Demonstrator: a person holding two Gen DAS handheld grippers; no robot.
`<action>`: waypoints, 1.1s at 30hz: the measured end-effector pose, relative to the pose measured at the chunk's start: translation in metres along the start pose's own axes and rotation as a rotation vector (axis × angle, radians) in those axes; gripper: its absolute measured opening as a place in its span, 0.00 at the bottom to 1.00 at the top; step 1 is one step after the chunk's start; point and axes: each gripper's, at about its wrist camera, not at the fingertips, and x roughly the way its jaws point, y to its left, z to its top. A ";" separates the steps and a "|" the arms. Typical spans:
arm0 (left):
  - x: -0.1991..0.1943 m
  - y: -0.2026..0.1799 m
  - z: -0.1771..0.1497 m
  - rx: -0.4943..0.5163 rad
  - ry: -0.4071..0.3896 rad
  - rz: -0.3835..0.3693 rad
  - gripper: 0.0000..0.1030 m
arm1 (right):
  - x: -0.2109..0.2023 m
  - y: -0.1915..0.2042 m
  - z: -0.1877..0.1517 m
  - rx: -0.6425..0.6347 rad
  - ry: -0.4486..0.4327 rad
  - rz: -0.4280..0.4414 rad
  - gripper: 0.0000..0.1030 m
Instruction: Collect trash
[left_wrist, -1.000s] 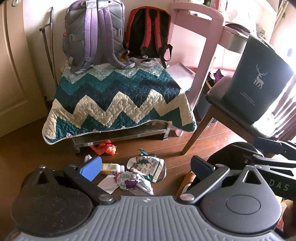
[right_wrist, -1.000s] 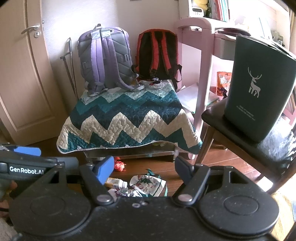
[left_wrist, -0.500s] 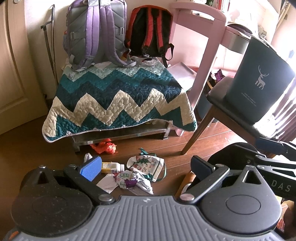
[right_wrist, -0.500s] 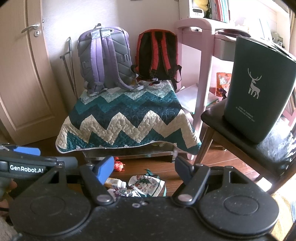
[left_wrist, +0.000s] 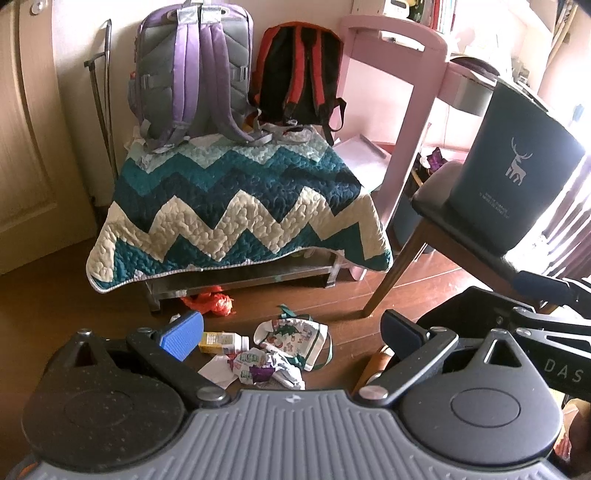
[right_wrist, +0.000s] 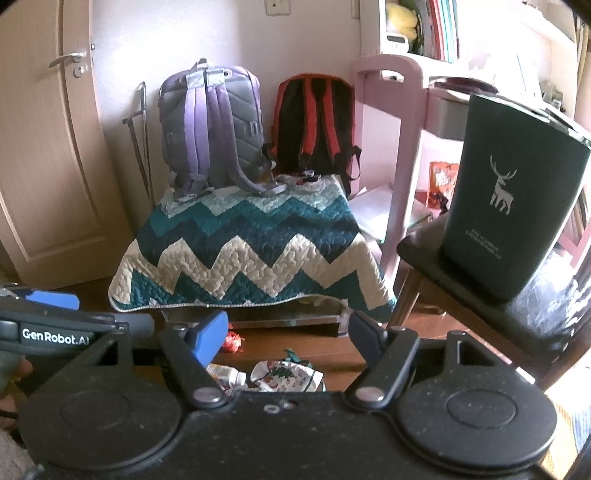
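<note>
Above, both the left gripper (left_wrist: 291, 334) and right gripper (right_wrist: 288, 332) hover spread and empty, ready to pinch the crumpled paper-and-wrapper trash pile (left_wrist: 264, 363) lying on the brown wooden floor (left_wrist: 55, 310) below the dark green deer-printed bin (left_wrist: 513, 181).

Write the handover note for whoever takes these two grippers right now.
Left gripper: open, empty, aimed at the floor litter.
Right gripper: open, empty, alongside.
Trash on the floor before the quilted bench: small bottle, crumpled wrappers, printed pouch, orange plastic bag at the bench's foot.
Dark green bin with a deer stands on the chair, at right.
Done: nothing picked up yet.
Left: carry every piece to the bin.
</note>
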 end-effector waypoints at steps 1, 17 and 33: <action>-0.003 -0.001 0.000 0.003 -0.008 0.001 1.00 | -0.001 0.000 0.000 -0.003 -0.005 0.000 0.70; -0.014 -0.002 0.005 0.015 -0.063 0.005 1.00 | -0.009 0.007 -0.003 -0.031 -0.052 -0.008 0.70; 0.029 0.025 0.018 -0.041 0.007 0.007 1.00 | 0.045 0.012 0.011 -0.122 0.042 0.040 0.70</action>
